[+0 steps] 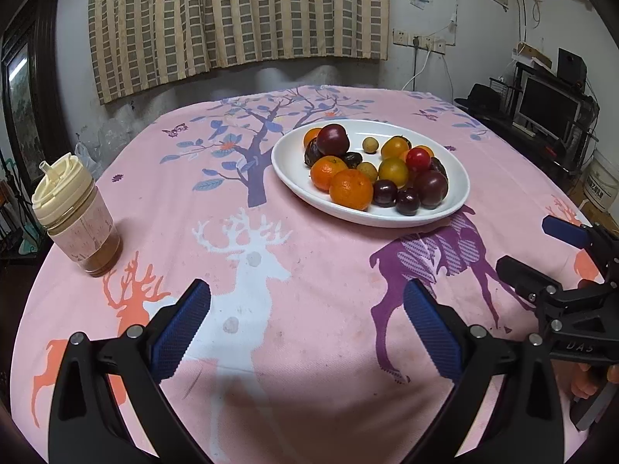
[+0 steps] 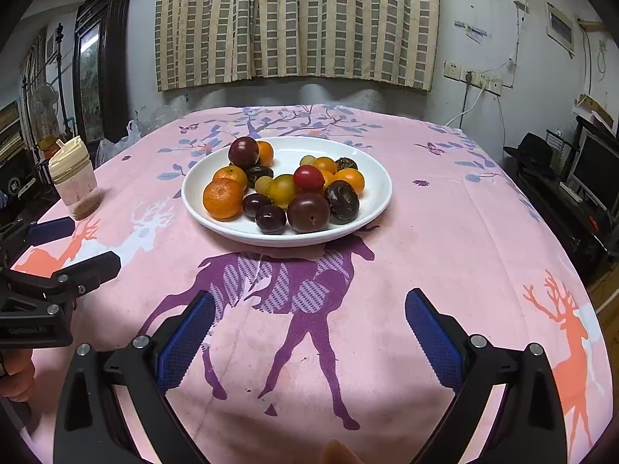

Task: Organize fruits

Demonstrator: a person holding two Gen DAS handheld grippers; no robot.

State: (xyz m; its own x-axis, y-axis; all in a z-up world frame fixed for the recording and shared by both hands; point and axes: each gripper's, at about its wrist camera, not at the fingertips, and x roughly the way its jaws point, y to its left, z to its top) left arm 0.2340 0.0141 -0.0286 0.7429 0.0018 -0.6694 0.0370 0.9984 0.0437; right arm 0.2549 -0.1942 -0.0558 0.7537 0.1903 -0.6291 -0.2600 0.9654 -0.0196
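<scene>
A white oval plate (image 1: pixel 286 170) (image 2: pixel 371 170) sits mid-table, piled with mixed fruit: oranges (image 1: pixel 351 188) (image 2: pixel 223 198), dark plums (image 1: pixel 332 139) (image 2: pixel 308 212), yellow and red tomatoes (image 1: pixel 418 158) (image 2: pixel 308 178) and small longans. My left gripper (image 1: pixel 307 311) is open and empty, low over the cloth, well short of the plate. My right gripper (image 2: pixel 309 319) is open and empty, also short of the plate. Each gripper shows at the edge of the other's view, the right one (image 1: pixel 541 249) and the left one (image 2: pixel 73 243).
The table has a pink cloth (image 1: pixel 309 255) with deer and tree prints. A lidded cream cup (image 1: pixel 73 212) (image 2: pixel 74 178) stands at the left edge. A curtain and wall lie behind; a monitor and shelves (image 1: pixel 549 108) stand to the right.
</scene>
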